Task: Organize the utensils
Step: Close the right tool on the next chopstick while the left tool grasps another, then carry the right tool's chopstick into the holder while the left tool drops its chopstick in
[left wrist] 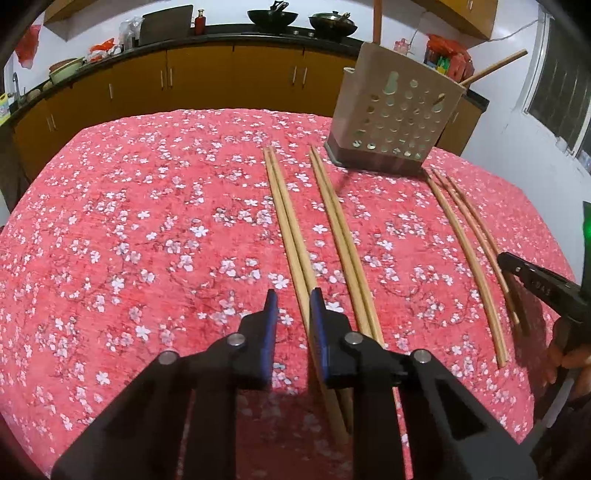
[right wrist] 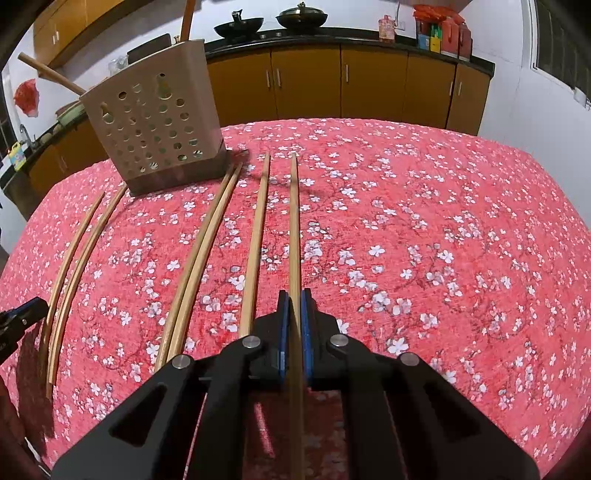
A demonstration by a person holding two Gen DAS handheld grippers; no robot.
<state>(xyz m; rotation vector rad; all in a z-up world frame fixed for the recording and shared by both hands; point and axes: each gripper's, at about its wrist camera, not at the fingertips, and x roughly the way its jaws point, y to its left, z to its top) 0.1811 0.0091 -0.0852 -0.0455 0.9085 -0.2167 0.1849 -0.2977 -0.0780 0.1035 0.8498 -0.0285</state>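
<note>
Now right tongs (right wrist: 294,306) clamp chopstick (right wrist: 294,229); left tongs (left wrist: 293,306) straddle chopstick pair (left wrist: 286,221).

A red floral tablecloth (right wrist: 424,229) is spread beneath and ahead of the fingers. Far beyond them, two dark woks (right wrist: 239,26) are set on a black counter above amber cabinet doors (right wrist: 306,85).
</note>
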